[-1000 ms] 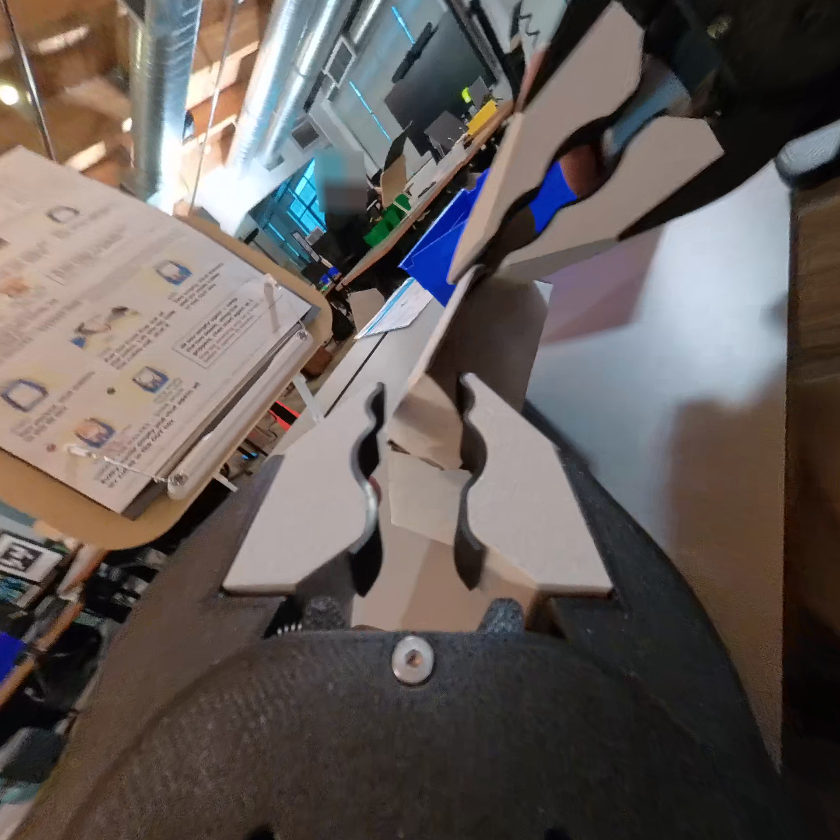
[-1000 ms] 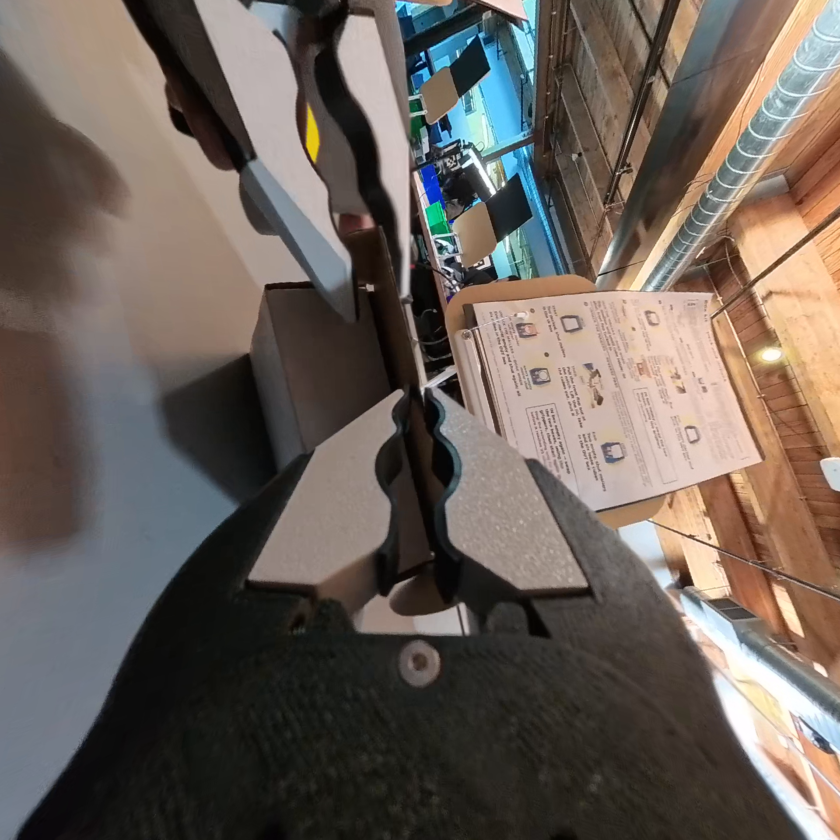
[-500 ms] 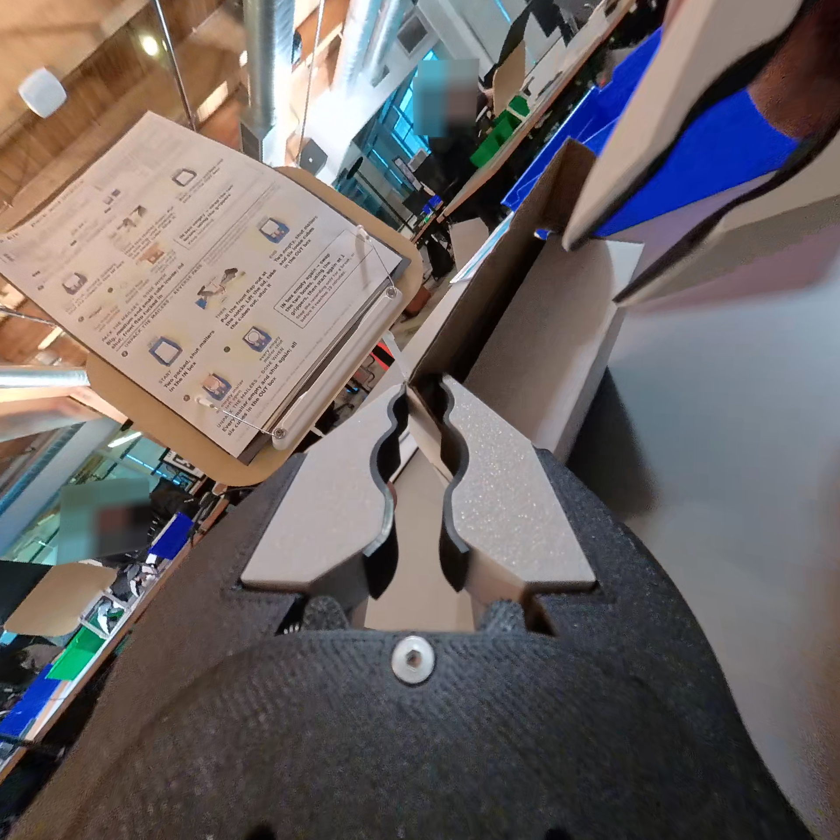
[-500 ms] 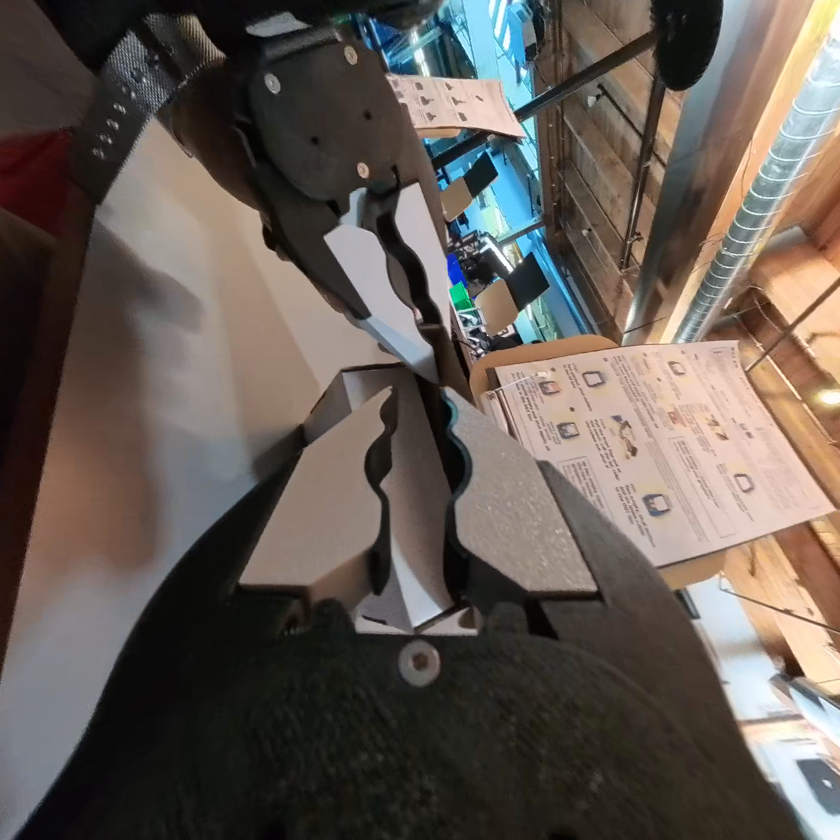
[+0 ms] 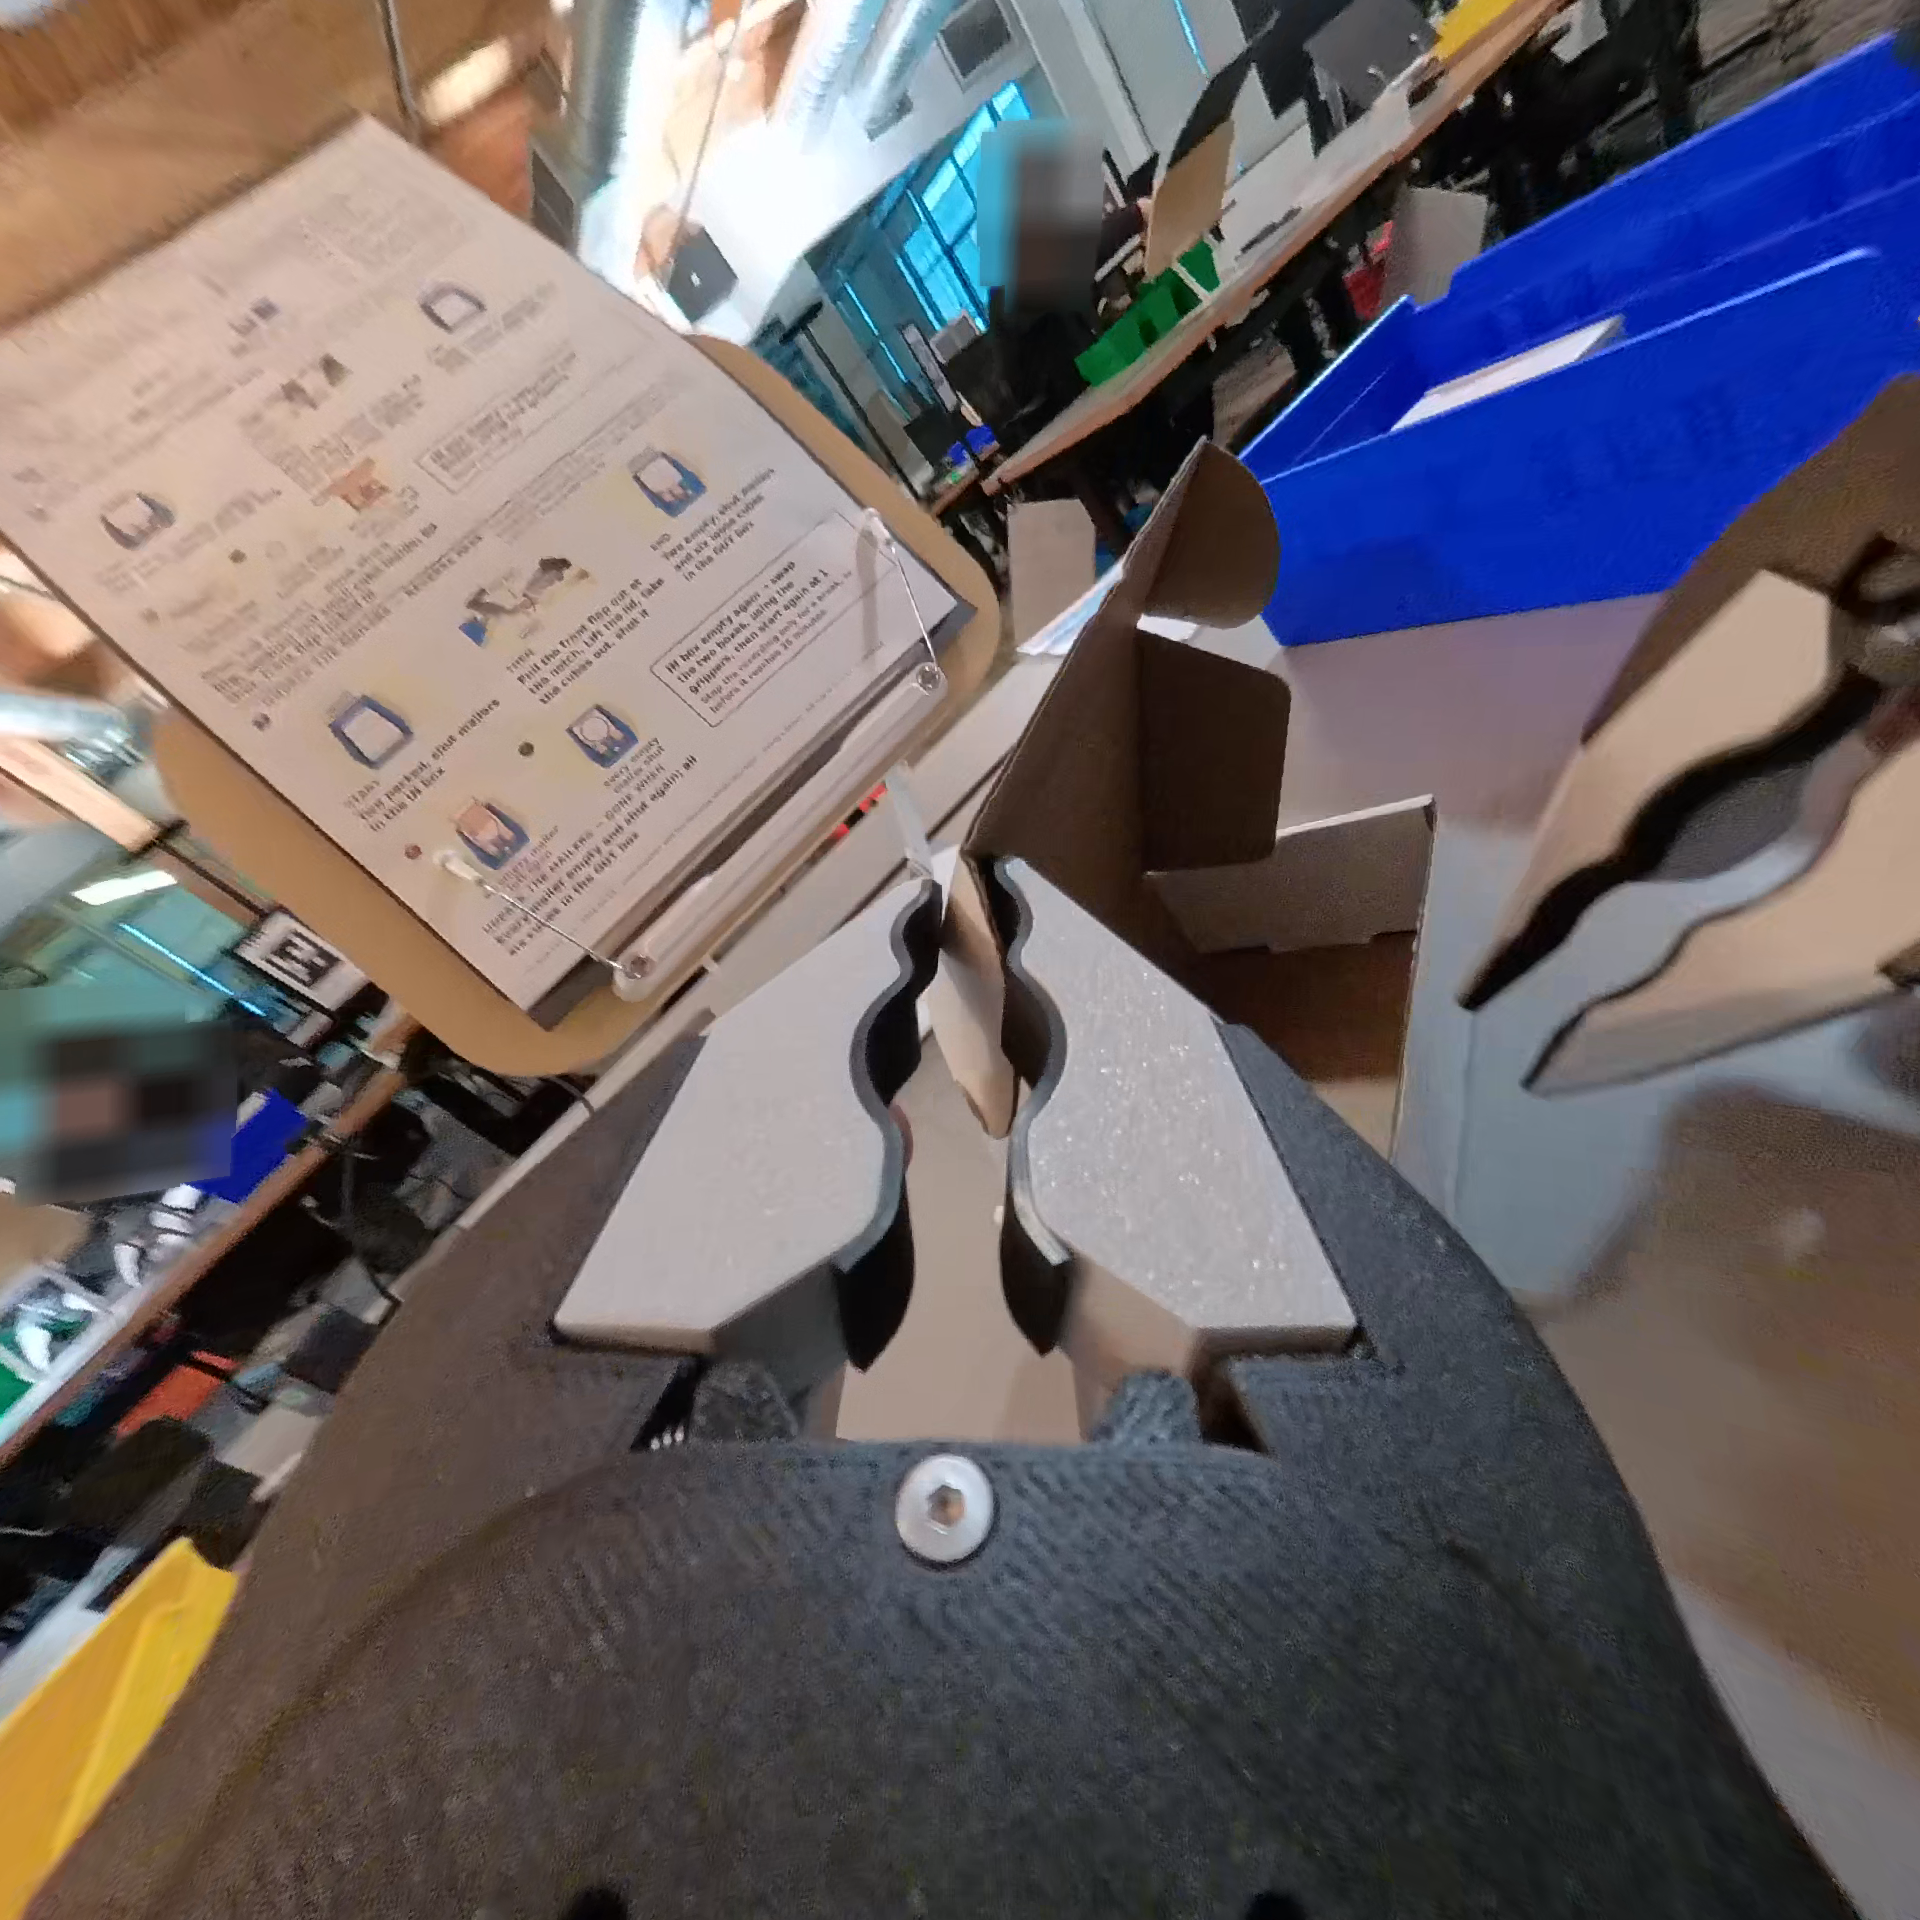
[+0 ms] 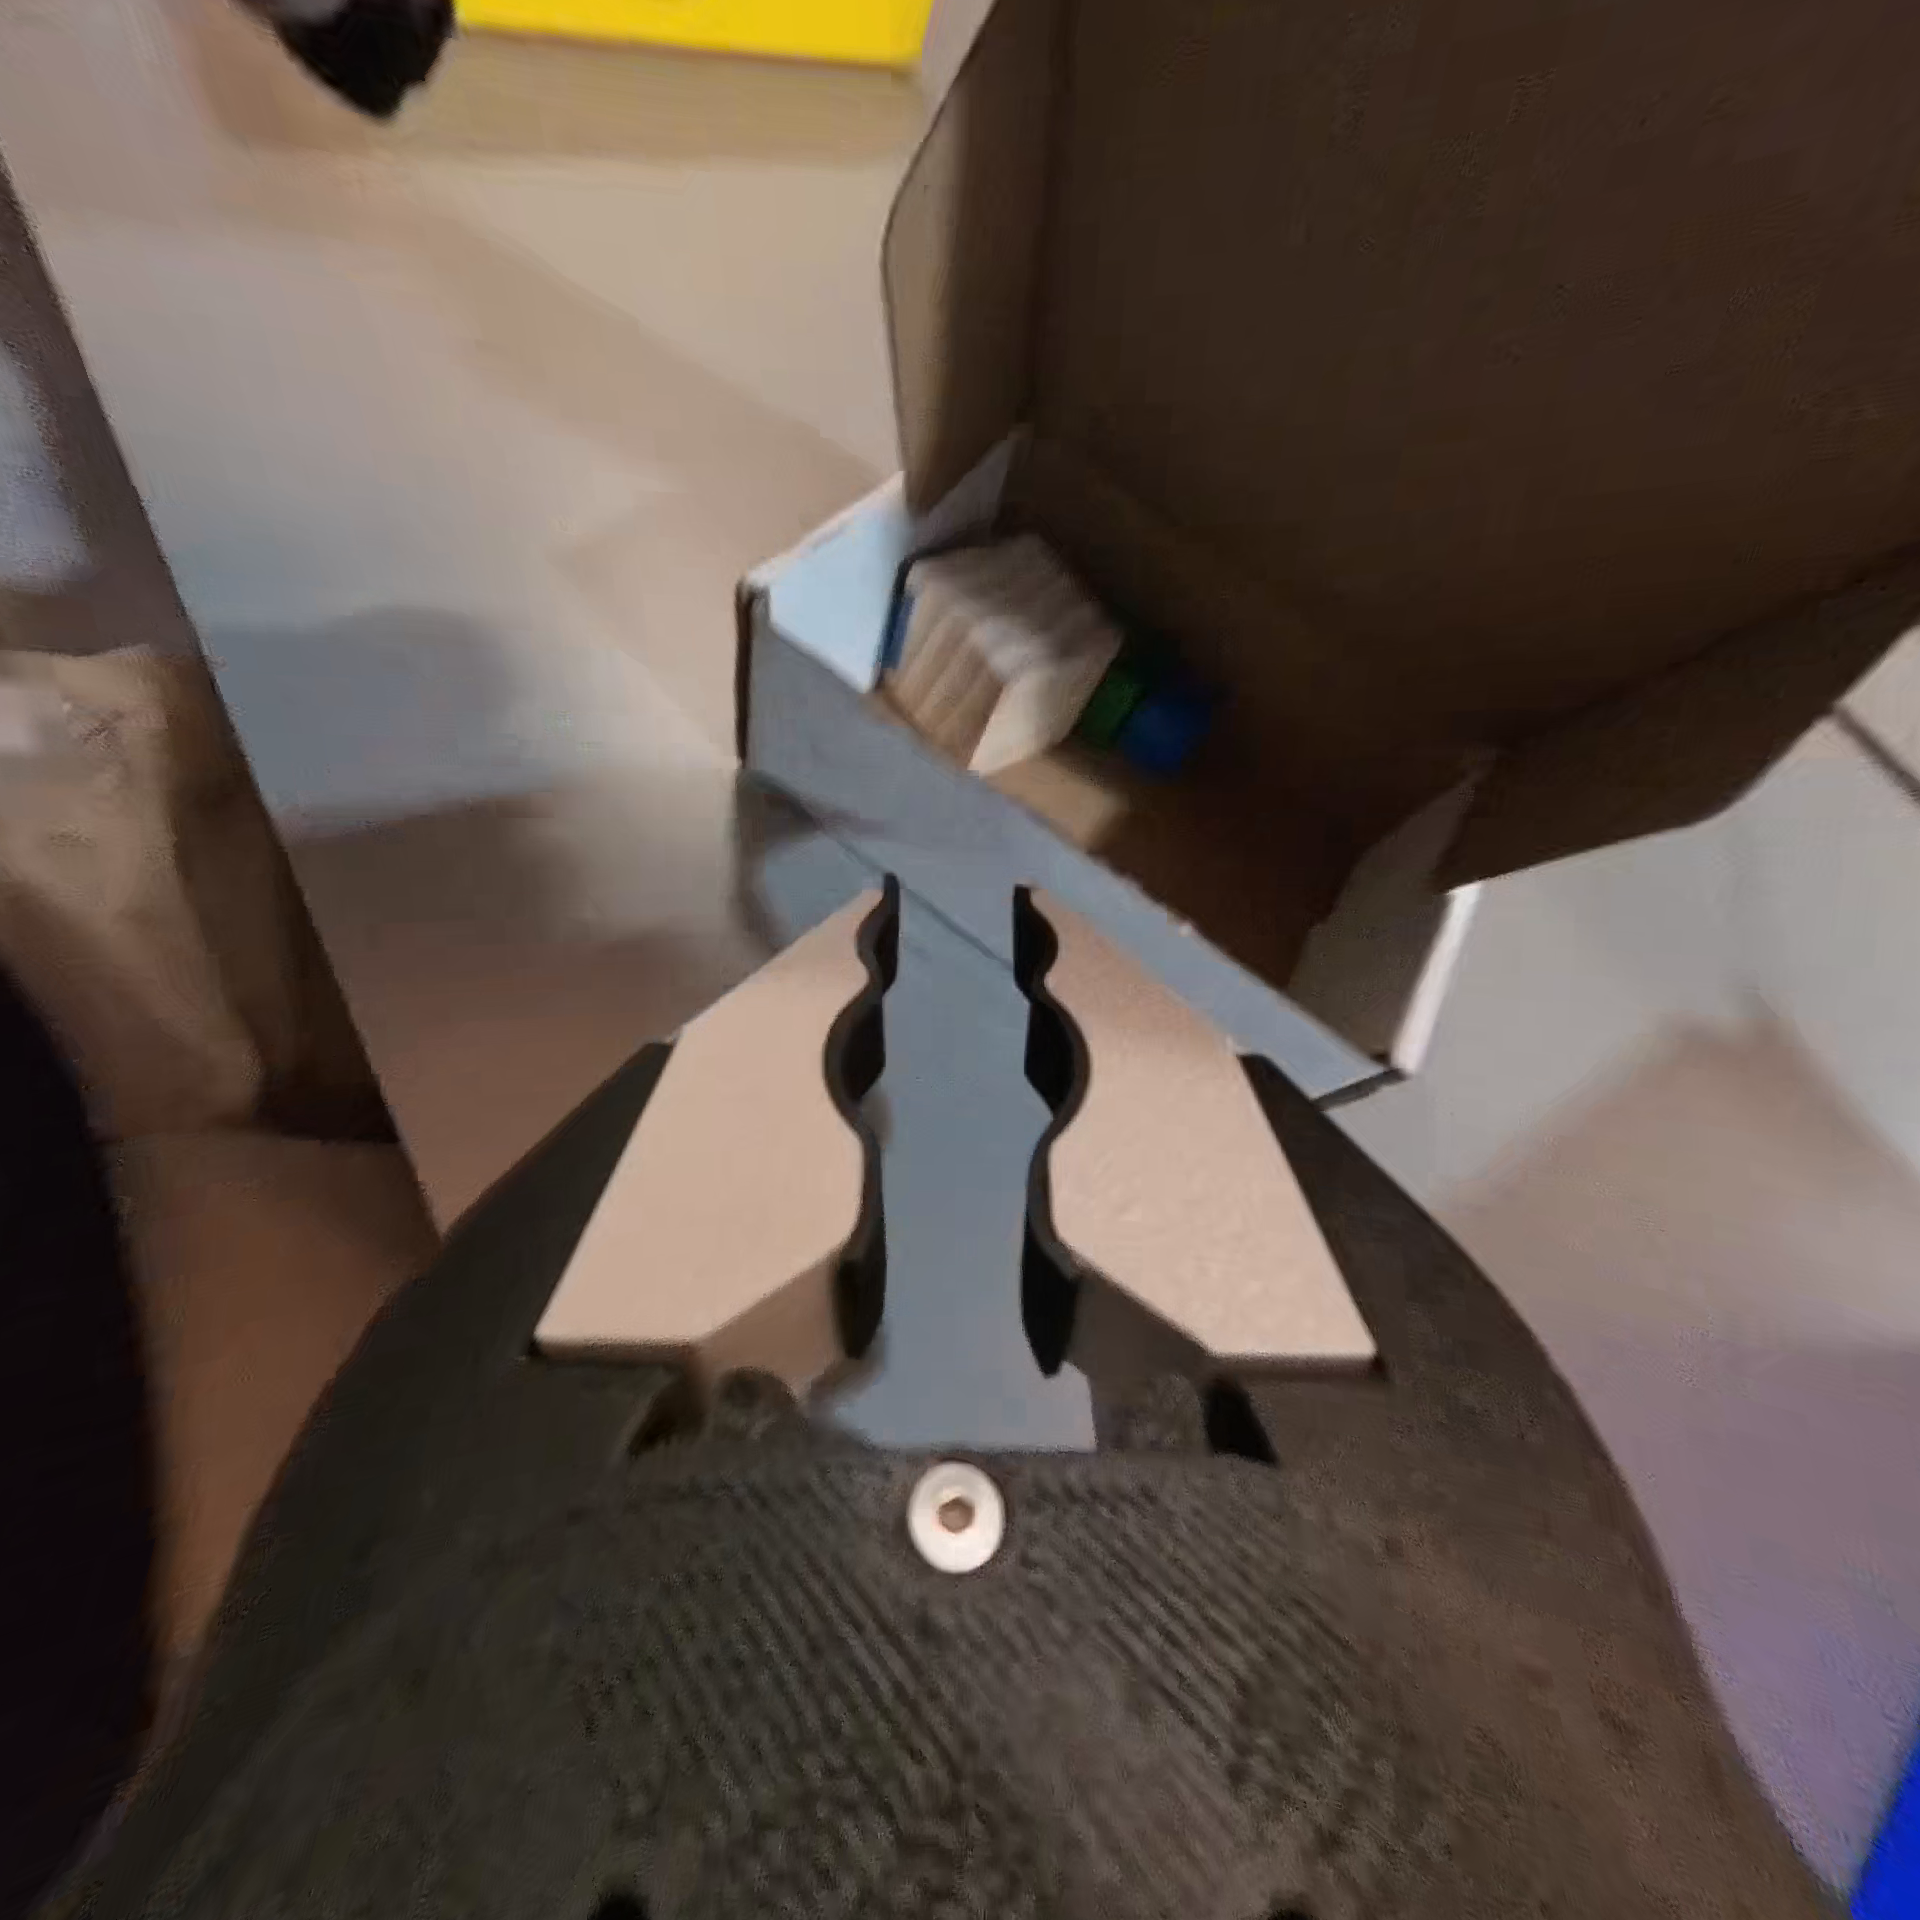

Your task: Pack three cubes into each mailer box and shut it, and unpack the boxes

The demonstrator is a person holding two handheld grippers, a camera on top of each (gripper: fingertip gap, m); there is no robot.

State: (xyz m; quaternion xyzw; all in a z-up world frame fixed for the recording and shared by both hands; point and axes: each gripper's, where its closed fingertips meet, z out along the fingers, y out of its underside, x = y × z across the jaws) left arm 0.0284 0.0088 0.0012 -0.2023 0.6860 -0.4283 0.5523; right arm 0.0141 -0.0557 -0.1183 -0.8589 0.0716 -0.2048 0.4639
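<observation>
A mailer box [image 6: 1039, 862], white outside and brown inside, stands open on the table. Three cubes lie in it: a plain wood cube [image 6: 997, 655], a green cube [image 6: 1112, 707] and a blue cube [image 6: 1169, 722]. The lid [image 6: 1455, 416] is raised over them. My left gripper [image 5: 961, 894] is shut on a cardboard flap [image 5: 971, 1008] of the lid [image 5: 1132, 748] and holds it up. My right gripper [image 6: 956, 894] is narrowly open and empty, just in front of the box's front wall. It also shows at the right of the left wrist view [image 5: 1501, 1044].
A clipboard with an instruction sheet [image 5: 468, 623] stands behind the box. Blue bins [image 5: 1662, 395] sit at the back right. A yellow bin [image 5: 94, 1704] is at the lower left and also shows in the right wrist view [image 6: 686, 26]. A brown cardboard wall [image 6: 125, 779] is at the left. Across from one pair of fingers to the other is roughly 15 centimeters.
My right gripper has let go of the lid's cardboard and swung down to face the box front. My left gripper keeps its hold on the flap, and the lid now stands open.
</observation>
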